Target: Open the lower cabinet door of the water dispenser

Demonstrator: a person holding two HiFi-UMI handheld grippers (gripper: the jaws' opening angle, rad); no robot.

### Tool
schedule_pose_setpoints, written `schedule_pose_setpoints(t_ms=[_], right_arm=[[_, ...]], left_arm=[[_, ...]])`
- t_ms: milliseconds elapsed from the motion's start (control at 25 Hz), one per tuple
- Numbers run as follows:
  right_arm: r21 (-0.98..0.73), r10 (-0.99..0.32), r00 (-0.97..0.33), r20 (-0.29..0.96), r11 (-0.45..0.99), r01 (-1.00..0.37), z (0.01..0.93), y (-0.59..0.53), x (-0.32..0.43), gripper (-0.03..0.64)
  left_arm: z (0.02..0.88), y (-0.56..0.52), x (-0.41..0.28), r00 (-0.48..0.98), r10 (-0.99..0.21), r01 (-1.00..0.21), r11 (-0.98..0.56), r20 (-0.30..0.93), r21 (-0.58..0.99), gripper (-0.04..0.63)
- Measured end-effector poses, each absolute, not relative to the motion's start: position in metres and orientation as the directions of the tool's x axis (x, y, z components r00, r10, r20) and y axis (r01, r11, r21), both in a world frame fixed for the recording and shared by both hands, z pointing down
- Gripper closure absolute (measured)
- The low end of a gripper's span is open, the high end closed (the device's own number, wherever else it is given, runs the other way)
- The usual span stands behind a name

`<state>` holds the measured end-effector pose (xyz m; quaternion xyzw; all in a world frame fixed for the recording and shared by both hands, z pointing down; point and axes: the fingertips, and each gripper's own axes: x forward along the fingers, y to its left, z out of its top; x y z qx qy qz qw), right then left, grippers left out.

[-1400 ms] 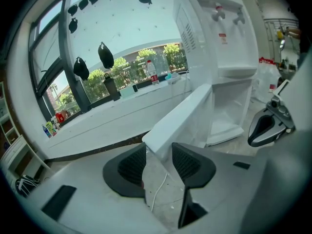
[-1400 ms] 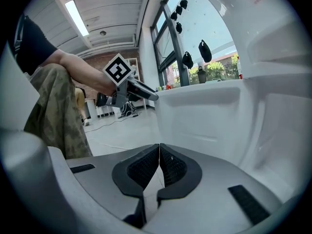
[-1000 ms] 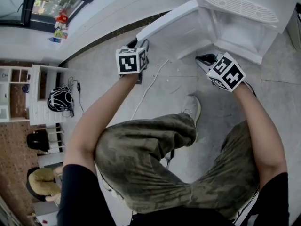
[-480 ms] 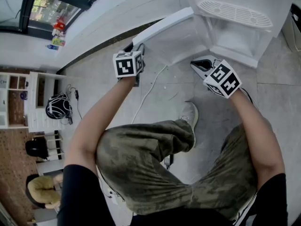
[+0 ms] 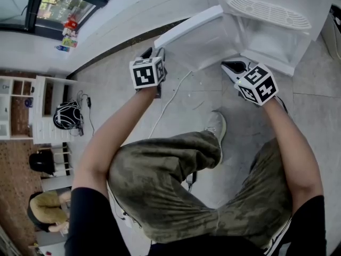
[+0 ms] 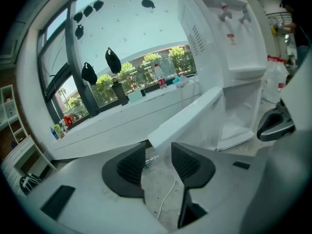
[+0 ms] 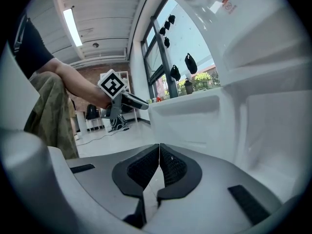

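The door is standing swung wide across the upper middle of the head view, hanging off the dispenser at upper right. The lower compartment is lying bare, and over the last second the door is barely shifting, so the opening is looking done. The left gripper is hovering at the door's free end, tilted down, jaws apart and pressing on nothing, with the edge sitting just past the tips. The right gripper is waiting just below the compartment, jaws closed on nothing, with both arms reaching out over the bent knees.
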<state>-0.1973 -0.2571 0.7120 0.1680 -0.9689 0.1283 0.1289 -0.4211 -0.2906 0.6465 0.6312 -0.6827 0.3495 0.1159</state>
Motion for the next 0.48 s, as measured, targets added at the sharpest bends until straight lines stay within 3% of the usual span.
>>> schedule_pose_setpoints(t_ms=[240, 480], right_arm=[[-0.152, -0.353, -0.894, 0.276, 0.903, -0.403, 0.694, -0.252, -0.169, 0.615], [-0.142, -0.491, -0.838, 0.237, 0.836, -0.530, 0.664, -0.263, -0.105, 0.617]], left_arm=[[0.629, -0.282, -0.369, -0.070, -0.831, -0.960, -0.095, 0.551, -0.264, 0.434], [0.634, -0.283, -0.247, 0.245, -0.788, -0.908, -0.391, 0.565, -0.152, 0.444]])
